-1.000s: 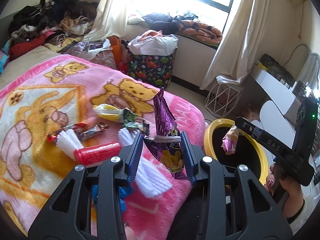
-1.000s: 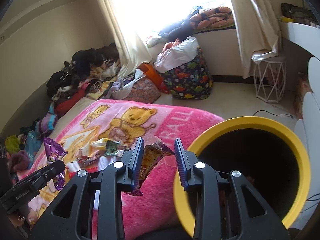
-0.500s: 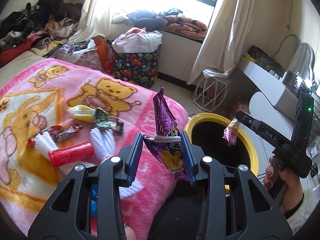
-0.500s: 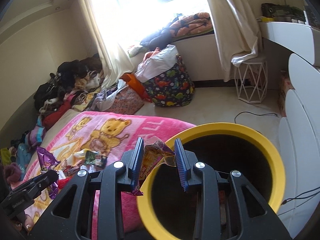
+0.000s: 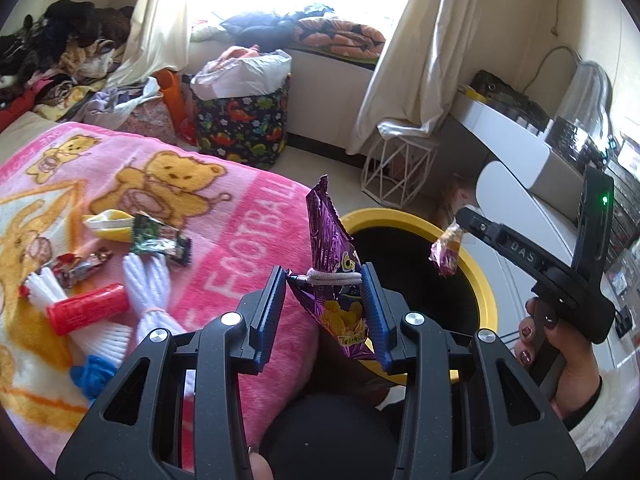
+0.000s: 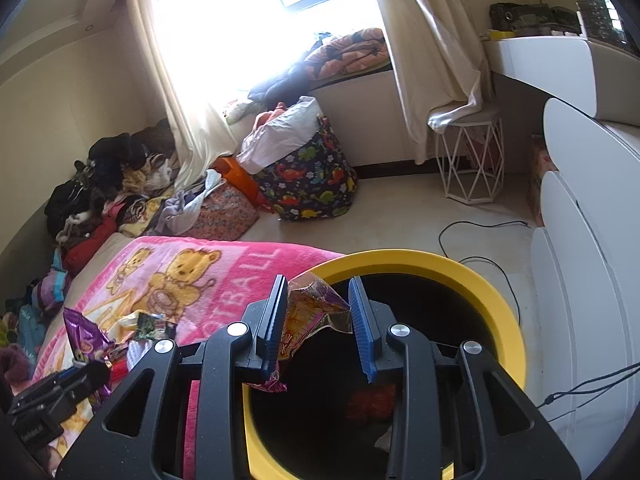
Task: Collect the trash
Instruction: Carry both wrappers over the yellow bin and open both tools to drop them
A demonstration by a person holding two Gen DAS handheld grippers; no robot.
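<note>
Already, both grippers are pinching wrappers, the left gripper (image 5: 326, 304) a purple snack bag (image 5: 334, 264) mid-frame, the right gripper (image 6: 318, 322) an orange wrapper (image 6: 310, 312) over the yellow bin (image 6: 500, 308), while more litter (image 5: 158, 240) is lying at left on the pink blanket (image 5: 240, 240).

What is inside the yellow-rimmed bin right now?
In the right wrist view, the yellow-rimmed bin has a dark interior with something orange-red and a pale scrap near the bottom. The right gripper and its crinkled wrapper cover the rest.
</note>
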